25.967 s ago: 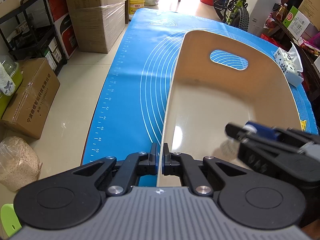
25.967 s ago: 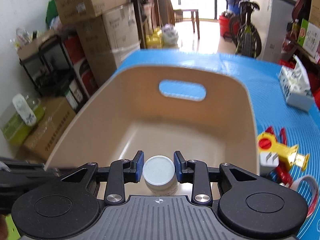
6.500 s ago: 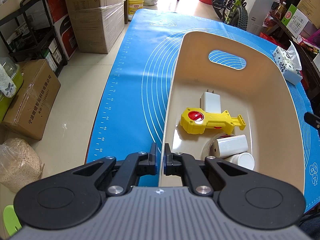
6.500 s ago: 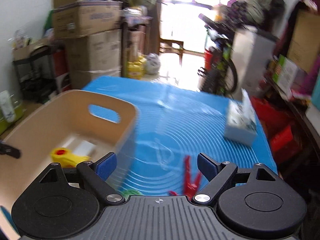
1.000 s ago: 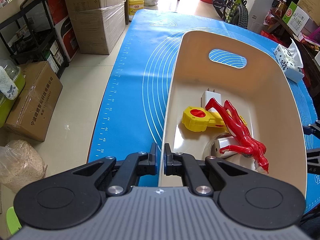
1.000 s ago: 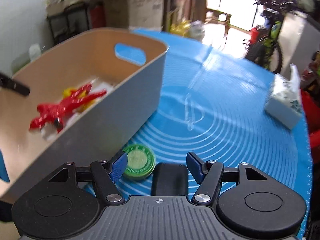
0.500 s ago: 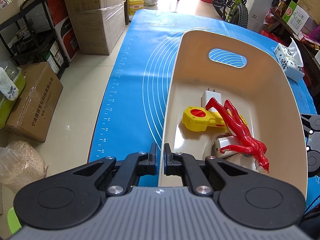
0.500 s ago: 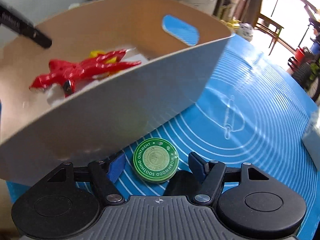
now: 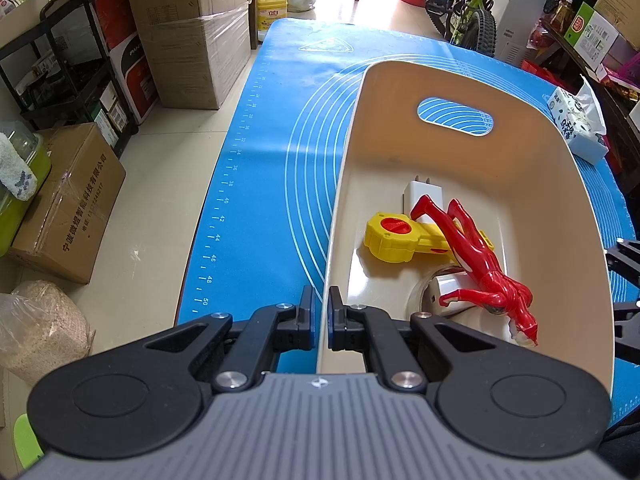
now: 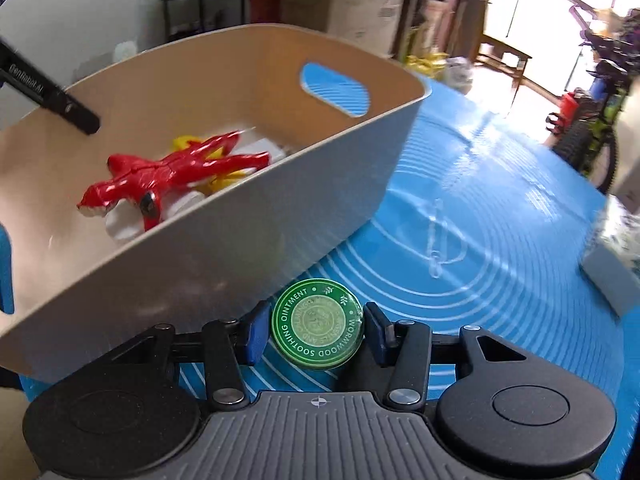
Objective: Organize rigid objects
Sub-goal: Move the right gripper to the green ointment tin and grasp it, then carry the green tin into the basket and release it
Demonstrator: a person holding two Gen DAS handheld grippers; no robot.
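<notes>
A beige bin (image 9: 472, 80) with a handle slot stands on the blue mat (image 9: 280, 128). It holds a red action figure (image 9: 476, 256), a yellow toy (image 9: 392, 238), a white charger (image 9: 422, 192) and a white jar (image 9: 448, 294). My left gripper (image 9: 318, 320) is shut on the bin's near left wall. In the right wrist view the bin (image 10: 248, 240) is at left, and my right gripper (image 10: 316, 330) is closed on a round green ointment tin (image 10: 318, 324) just beside the bin's outer wall, low over the mat (image 10: 480, 240).
A tissue pack (image 9: 576, 128) lies on the mat's right side, also in the right wrist view (image 10: 612, 272). Cardboard boxes (image 9: 192, 32), a black rack (image 9: 68, 60) and a bicycle (image 9: 468, 4) stand around the table. The floor drops off left of the mat.
My right gripper has closed its fingers from wide apart onto the green tin. The left gripper has kept its hold on the bin wall, and the bin's contents have not moved.
</notes>
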